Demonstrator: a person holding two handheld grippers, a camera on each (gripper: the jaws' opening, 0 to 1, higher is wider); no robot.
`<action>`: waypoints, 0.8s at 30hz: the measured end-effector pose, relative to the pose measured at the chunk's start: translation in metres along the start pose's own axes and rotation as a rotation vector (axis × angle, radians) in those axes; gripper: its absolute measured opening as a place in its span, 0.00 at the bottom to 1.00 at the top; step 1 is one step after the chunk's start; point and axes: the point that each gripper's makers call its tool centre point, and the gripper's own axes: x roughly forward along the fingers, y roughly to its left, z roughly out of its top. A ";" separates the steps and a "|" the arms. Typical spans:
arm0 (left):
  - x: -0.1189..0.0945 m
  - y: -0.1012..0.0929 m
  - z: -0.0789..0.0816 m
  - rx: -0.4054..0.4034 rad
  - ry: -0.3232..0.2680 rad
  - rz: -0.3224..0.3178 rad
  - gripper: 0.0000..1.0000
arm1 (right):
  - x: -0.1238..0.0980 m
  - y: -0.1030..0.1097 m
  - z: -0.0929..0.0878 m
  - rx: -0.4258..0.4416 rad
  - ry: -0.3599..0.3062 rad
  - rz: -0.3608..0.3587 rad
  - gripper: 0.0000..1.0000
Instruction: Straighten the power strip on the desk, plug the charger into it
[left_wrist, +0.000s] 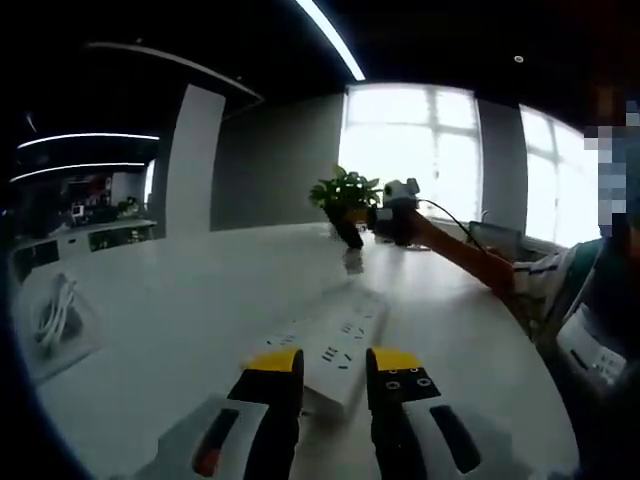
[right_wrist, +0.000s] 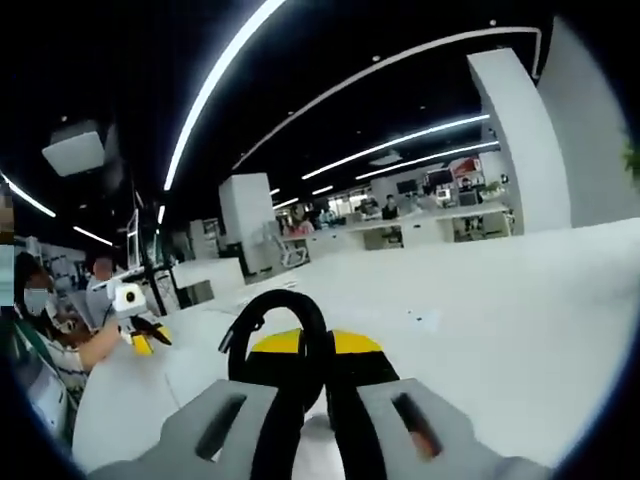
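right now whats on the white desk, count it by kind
white rectangular power strip: 1
coiled white cable in a clear packet: 1
green potted plant: 1
black looped cable held in the right gripper: 1
total: 4

Both grippers (left_wrist: 334, 378) (right_wrist: 308, 365) have grey bodies, black jaws and yellow tips (the person's sleeve (left_wrist: 549, 277) is striped).

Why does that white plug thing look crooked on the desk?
The power strip lies slanted across the desk instead of square with it, just beyond the open left gripper. The right gripper is shut on a black cable.
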 end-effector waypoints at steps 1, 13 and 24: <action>0.000 0.000 0.000 0.002 0.001 0.001 0.24 | 0.000 0.002 0.000 0.003 -0.002 0.004 0.06; 0.000 0.006 0.010 0.055 -0.035 0.038 0.24 | -0.001 0.018 0.005 0.026 -0.024 0.062 0.06; 0.002 0.008 0.017 0.087 -0.062 0.052 0.24 | 0.002 0.042 0.008 0.027 -0.037 0.106 0.06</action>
